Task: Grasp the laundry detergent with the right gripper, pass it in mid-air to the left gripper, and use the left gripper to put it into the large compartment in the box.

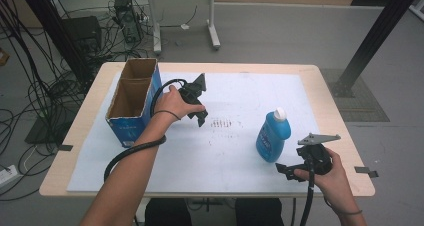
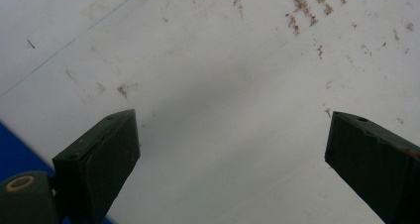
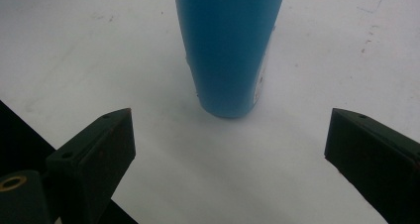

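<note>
Blue plastic bottle (image 1: 273, 136), right of centre: smooth, slightly glossy, with a white plastic cap (image 1: 280, 114). Open box (image 1: 131, 102), far left: brown matt cardboard inside, blue printed outside. Worktop (image 1: 320, 86): pale wood-look edge under a white matt sheet (image 1: 200, 151) bearing scuffs and reddish specks. Each gripper (image 3: 228, 149): matt black plastic.

Blue bottle (image 1: 273, 136) with white cap, blue-sided brown box (image 1: 132, 101), black tongs (image 1: 286, 170).
</note>
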A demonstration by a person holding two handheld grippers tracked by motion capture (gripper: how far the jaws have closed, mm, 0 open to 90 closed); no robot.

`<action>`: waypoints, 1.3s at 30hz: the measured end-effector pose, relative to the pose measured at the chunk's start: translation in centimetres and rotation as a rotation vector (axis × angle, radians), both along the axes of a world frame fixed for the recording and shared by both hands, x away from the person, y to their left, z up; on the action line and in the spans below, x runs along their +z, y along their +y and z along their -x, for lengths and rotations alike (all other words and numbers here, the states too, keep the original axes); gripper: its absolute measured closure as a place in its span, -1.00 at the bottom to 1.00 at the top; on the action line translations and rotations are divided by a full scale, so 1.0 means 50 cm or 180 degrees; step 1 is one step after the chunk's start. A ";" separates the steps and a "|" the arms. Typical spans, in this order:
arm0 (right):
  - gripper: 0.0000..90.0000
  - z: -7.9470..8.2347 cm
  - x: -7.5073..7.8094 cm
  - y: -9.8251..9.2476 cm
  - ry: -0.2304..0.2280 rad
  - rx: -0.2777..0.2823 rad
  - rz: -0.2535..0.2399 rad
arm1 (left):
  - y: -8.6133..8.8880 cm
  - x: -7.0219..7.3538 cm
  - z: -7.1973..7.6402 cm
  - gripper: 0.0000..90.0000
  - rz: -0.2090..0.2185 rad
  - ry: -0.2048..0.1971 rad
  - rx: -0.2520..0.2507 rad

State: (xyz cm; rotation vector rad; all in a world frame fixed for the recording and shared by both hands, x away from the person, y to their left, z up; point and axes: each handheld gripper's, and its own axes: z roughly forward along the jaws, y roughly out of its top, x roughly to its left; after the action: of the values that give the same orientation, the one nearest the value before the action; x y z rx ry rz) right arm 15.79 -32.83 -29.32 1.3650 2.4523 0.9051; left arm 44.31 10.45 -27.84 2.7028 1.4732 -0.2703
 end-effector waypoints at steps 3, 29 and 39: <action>-0.88 0.007 -0.008 -0.003 -0.0072 0.0008 -0.0063 | 0.001 0.000 0.001 -0.84 0.0013 0.0004 0.0013; -0.90 0.051 -0.069 -0.017 -0.0458 -0.0109 -0.0406 | 0.006 0.004 0.007 -0.85 0.0030 -0.0019 0.0028; -0.91 0.068 -0.101 -0.017 -0.0611 -0.0182 -0.0514 | 0.012 0.003 0.009 -0.85 0.0045 -0.0027 0.0032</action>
State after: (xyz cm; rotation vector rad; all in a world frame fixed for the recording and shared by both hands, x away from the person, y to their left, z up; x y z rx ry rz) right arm 12.38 -33.68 -34.37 1.3217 2.2283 1.1833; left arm 43.88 11.04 -27.70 2.6814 1.4764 -0.2675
